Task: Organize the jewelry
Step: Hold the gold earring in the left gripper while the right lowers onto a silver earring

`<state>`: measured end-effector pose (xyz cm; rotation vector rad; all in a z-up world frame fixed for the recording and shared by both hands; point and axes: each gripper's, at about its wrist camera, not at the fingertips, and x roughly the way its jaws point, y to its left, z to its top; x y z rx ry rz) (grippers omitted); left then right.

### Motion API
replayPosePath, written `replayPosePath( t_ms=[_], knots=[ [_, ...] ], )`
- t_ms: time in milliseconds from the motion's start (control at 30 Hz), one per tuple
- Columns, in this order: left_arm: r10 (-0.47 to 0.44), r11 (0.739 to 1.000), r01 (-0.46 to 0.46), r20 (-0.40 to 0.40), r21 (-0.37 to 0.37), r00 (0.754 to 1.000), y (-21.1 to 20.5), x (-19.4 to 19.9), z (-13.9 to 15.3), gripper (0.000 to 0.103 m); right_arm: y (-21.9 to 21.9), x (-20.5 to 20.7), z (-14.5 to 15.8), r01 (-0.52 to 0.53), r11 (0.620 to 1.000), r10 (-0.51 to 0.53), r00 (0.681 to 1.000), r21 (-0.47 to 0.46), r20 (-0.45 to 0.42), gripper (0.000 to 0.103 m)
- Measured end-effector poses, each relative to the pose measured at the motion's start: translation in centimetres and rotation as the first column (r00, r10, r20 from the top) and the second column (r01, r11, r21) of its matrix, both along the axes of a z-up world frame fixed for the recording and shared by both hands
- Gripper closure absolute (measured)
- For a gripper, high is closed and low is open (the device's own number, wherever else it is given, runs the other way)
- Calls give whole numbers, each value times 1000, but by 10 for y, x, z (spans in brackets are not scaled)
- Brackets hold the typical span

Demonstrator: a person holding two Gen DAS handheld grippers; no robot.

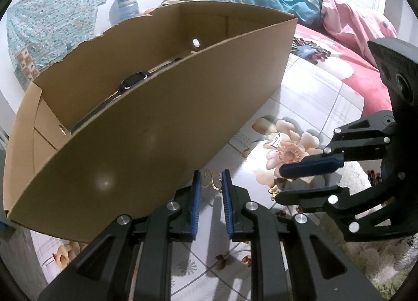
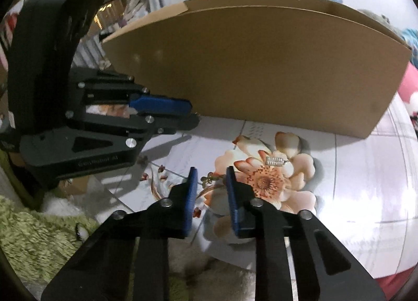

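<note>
On the flowered desk (image 2: 365, 170), in front of the cardboard box (image 2: 261, 66), the right gripper (image 2: 211, 169) points down with its fingers only partly open. A small gold winged ornament (image 2: 209, 178) lies between the tips, and the pads do not appear to press on it. It looks light, thin and stiff, with fine wings that would probably bend or slip, so pinching across its body should suit it better than gripping an edge. The left gripper (image 1: 211, 171), close against the box's front wall, shows a narrow gap and holds nothing. A little nearer the box lies a small silver piece (image 2: 274, 161), also light and probably slippery. Inside the box, a purple watch (image 1: 134, 83) rests against the front wall.
</note>
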<state>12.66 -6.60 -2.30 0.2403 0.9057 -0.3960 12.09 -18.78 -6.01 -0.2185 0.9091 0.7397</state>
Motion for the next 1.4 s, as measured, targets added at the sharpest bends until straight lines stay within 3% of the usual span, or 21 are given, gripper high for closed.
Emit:
replayPosePath(
  t_ms=[333, 367, 833, 900, 1233, 1333, 1400],
  knots=[
    [10, 1000, -10, -5, -12, 1000, 4, 1, -3, 88, 18, -8, -1, -95, 991, 101, 993, -97, 57, 89],
    [11, 1000, -11, -5, -13, 1000, 4, 1, -3, 88, 19, -8, -1, -102, 990, 109, 992, -102, 59, 93],
    [9, 1000, -9, -2, -10, 1000, 3, 1, -2, 88, 22, -3, -6, -97, 992, 101, 994, -78, 42, 94],
    [9, 1000, -9, -2, -10, 1000, 3, 0, -2, 88, 16, 1, -6, -95, 993, 98, 995, -76, 37, 103],
    [-2, 1000, 2, 14, -8, 1000, 1, -5, 2, 88, 0, -5, 6, -58, 997, 61, 997, -59, 51, 103],
    [-1, 1000, 1, 18, -9, 1000, 2, -7, 3, 88, -3, -5, 7, -39, 998, 41, 998, -54, 46, 99],
    [0, 1000, 1, 18, -10, 1000, 2, -7, 4, 88, -4, -7, 7, -35, 998, 37, 998, -52, 44, 86]
  ],
)
